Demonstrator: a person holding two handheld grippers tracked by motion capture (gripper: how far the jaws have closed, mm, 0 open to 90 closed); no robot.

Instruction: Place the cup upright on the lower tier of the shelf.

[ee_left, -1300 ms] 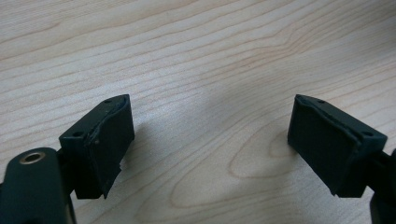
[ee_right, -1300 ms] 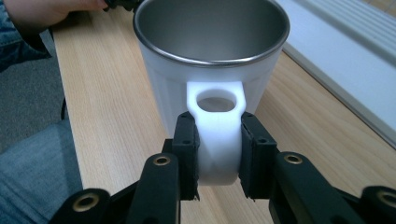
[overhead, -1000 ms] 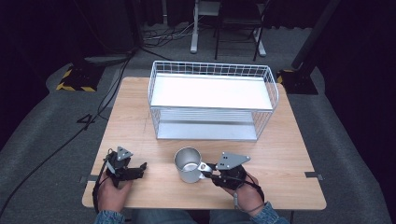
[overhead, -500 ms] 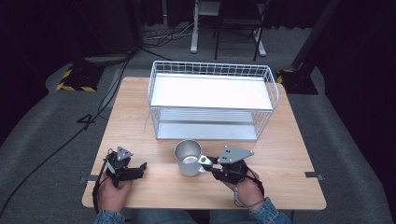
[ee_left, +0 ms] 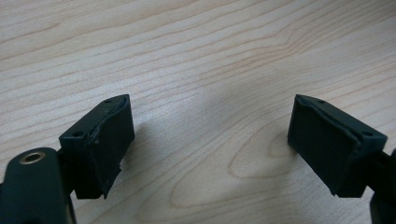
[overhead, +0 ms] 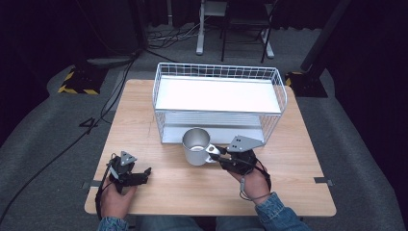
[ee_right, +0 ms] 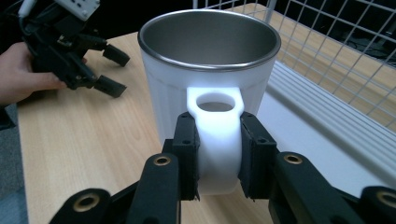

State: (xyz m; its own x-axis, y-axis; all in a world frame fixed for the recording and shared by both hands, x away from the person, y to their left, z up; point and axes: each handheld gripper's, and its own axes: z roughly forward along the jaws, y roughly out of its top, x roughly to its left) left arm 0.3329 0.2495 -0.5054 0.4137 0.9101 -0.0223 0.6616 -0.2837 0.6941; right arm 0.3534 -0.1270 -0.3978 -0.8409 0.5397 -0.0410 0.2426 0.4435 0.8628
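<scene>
Two grippers over the wooden table point(overhead: 144, 120). Left gripper point(overhead: 139, 174) rests at the near left edge, jaws wide apart, nothing between them. Right gripper point(ee_right: 217, 158) is clamped on the white handle point(ee_right: 215, 140) of the steel-lined mug point(overhead: 196, 146), which sits directly ahead of its jaws, upright, just in front of the wire basket point(overhead: 219, 77).
</scene>
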